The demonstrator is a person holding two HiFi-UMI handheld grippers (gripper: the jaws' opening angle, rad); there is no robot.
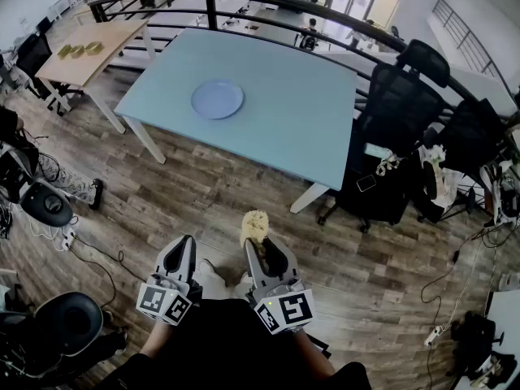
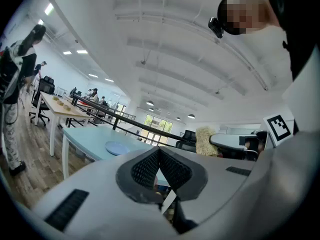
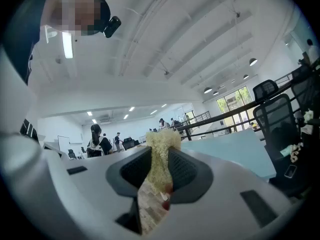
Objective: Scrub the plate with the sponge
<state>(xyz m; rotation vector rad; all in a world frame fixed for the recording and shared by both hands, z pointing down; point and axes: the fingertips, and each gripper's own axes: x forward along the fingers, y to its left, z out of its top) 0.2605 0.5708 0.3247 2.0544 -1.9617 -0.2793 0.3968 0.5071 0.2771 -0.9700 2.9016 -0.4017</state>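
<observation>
Holding both tongs low over the wood floor [image 1: 203,193], near side of the bench [image 1: 317,128], not over it. Right tongs [image 1: 264,249] clenched on the sponge [image 1: 255,225]: yellowish, fuzzy, pinched between the ribbed pads [image 3: 186,170], top poking out past the tips. Left tongs [image 1: 182,249] clenched too, pads meeting at the tips, nothing between them. Plate [image 1: 217,99] lies flat on the light-blue bench, toward its left part, well apart from both tongs and the sponge. Black office chairs [image 1: 398,104] stand along the bench's right side. Left gripper view: plate [image 2: 116,147] on bench ahead-left, sponge [image 2: 205,141] off to the right
</observation>
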